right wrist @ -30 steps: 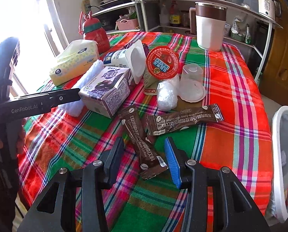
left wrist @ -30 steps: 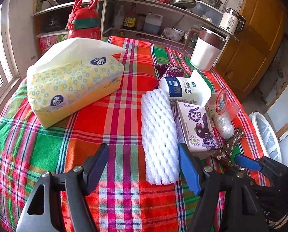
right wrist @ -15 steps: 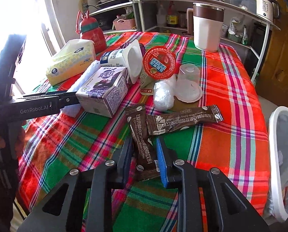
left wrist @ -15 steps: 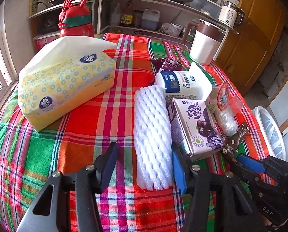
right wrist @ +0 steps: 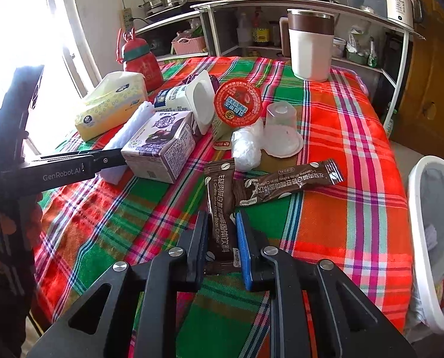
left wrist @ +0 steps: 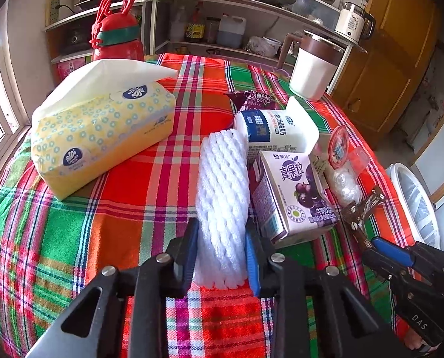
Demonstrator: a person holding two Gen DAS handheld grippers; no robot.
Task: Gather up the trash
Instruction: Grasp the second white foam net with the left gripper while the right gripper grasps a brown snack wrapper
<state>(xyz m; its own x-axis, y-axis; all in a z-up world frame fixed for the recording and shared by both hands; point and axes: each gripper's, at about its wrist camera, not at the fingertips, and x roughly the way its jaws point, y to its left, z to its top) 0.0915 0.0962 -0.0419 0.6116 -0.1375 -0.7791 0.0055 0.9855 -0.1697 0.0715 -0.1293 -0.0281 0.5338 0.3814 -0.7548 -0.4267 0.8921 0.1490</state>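
Tongs point(left wrist: 222, 256) point(right wrist: 222, 238) clamp foam net point(left wrist: 222, 197) and coffee sachet point(right wrist: 220, 208).

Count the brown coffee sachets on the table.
2. One coffee sachet is pinched in the right gripper; the other sachet lies just beyond it, overlapping. More may be hidden.

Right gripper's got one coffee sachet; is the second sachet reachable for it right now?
Probably not yet: the right gripper is shut on the near coffee sachet. The second sachet lies just beyond, overlapping it, nothing on top; free once the jaws are emptied.
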